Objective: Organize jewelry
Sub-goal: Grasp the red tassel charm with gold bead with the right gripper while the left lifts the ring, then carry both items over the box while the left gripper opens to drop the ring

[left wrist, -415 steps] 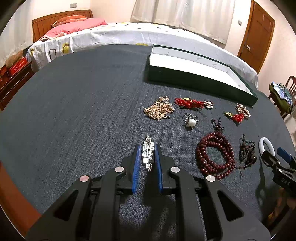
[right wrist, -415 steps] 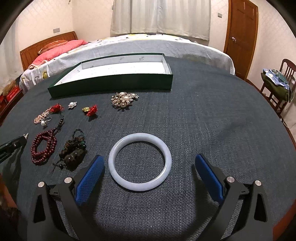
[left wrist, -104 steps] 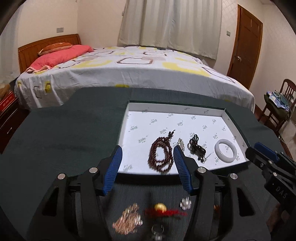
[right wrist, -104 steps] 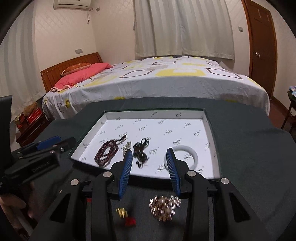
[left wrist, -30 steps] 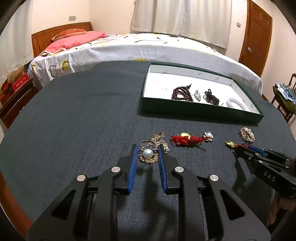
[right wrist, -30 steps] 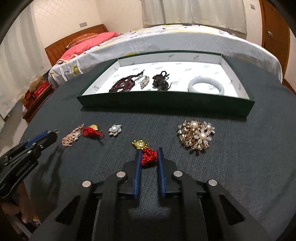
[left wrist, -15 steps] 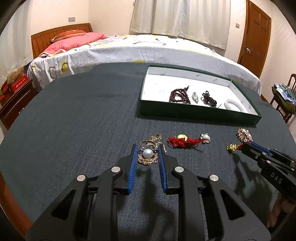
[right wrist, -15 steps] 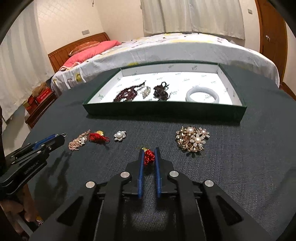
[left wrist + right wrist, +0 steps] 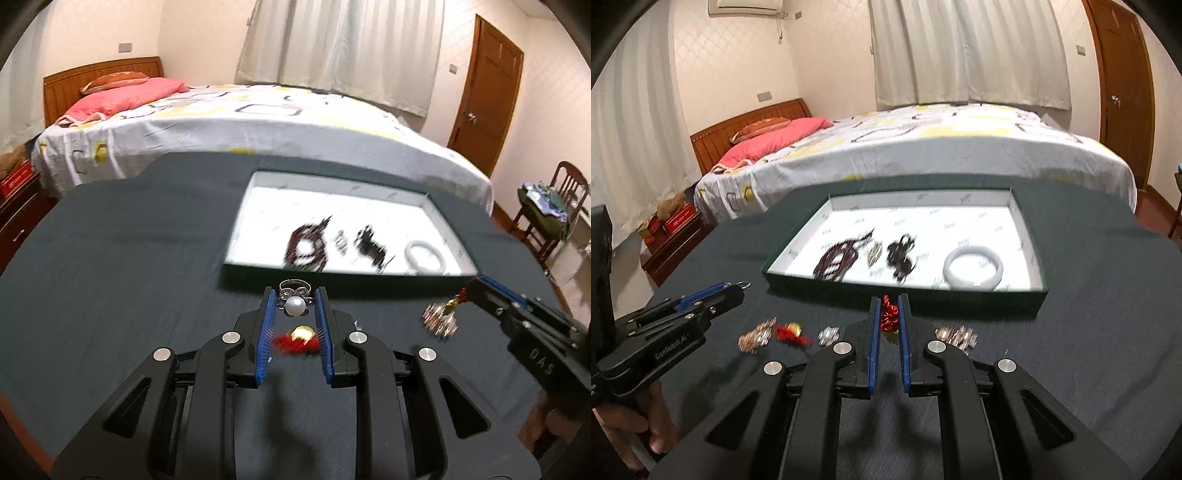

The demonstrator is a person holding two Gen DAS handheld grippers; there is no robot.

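My left gripper (image 9: 294, 299) is shut on a pearl ring (image 9: 295, 303) and holds it above the dark table, just short of the green box (image 9: 255, 277). My right gripper (image 9: 887, 304) is shut on a red knot charm (image 9: 888, 317) with a gold bead hanging under it, also in the air before the box (image 9: 1027, 295). The box holds a dark red bead string (image 9: 836, 260), a small silver piece (image 9: 874, 254), a dark bracelet (image 9: 903, 254) and a white bangle (image 9: 973, 267). The right gripper shows at the right of the left wrist view (image 9: 469, 291), the left gripper at the left of the right wrist view (image 9: 738, 286).
On the table before the box lie a rose-gold chain (image 9: 757, 338), a red tassel with gold bead (image 9: 790, 332), a small pearl brooch (image 9: 827, 336) and a large pearl brooch (image 9: 956, 338). A bed (image 9: 258, 125) stands beyond the table, a chair (image 9: 554, 210) at right.
Both grippers have lifted their pieces off the table and moved forward toward the box. The box now looks closer and is seen from higher up.
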